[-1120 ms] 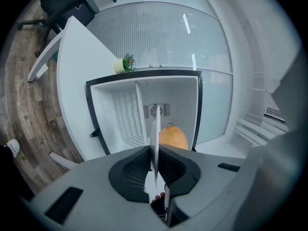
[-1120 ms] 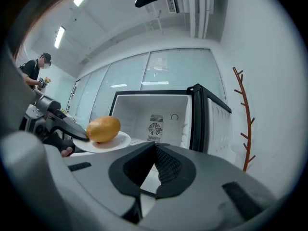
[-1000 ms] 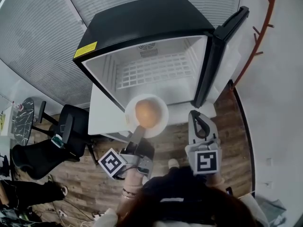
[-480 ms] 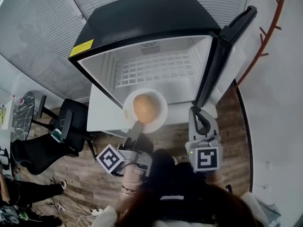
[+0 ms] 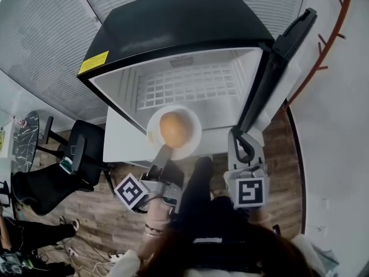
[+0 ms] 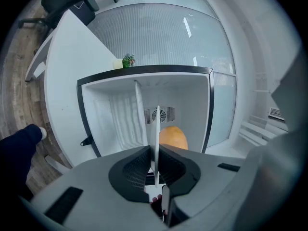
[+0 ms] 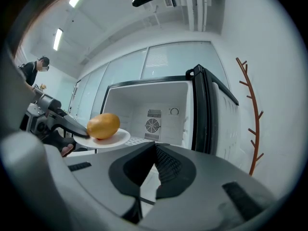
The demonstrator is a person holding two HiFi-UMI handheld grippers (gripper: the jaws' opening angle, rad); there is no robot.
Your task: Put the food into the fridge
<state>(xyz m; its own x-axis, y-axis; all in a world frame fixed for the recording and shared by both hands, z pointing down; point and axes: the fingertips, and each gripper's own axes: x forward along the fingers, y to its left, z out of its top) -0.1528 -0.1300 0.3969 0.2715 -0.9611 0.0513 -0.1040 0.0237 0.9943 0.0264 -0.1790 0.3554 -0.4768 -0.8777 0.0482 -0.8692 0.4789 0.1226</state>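
An office room with a wood floor (image 5: 104, 212) and ribbed glass walls; a small black-topped fridge (image 5: 173, 33) stands open, its door (image 5: 277, 62) swung wide to one side.

The food is one yellow-orange fruit (image 5: 174, 128), likely a mango. It sits in the middle of a white plate (image 5: 193, 136) held in the air just in front of the fridge's opening, not yet inside. The left gripper (image 5: 163, 154) is clenched on the plate's near rim; its own view shows the rim (image 6: 157, 129) pinched edge-on between the jaws, with the fruit (image 6: 172, 138) beyond. The right gripper (image 5: 242, 143) hangs in front of the fridge on the door side, jaws together on nothing.

The step in hand looks like sliding the plate in. With only one rim pinched, the far edge will want to droop and the round fruit could roll, so I'd keep the plate level, go in slowly, clear the fridge's front lip, and set the plate flat before letting go. The right gripper could steady the free rim if it sags.

Inside, the fridge shows a white wire shelf (image 5: 190, 85) and a fan vent on the back wall, and I can see nothing stored there. A white surface (image 6: 67, 71) runs along the fridge's other side with a small plant (image 6: 128, 60) on it, and a black chair (image 5: 52, 183) stands beyond.
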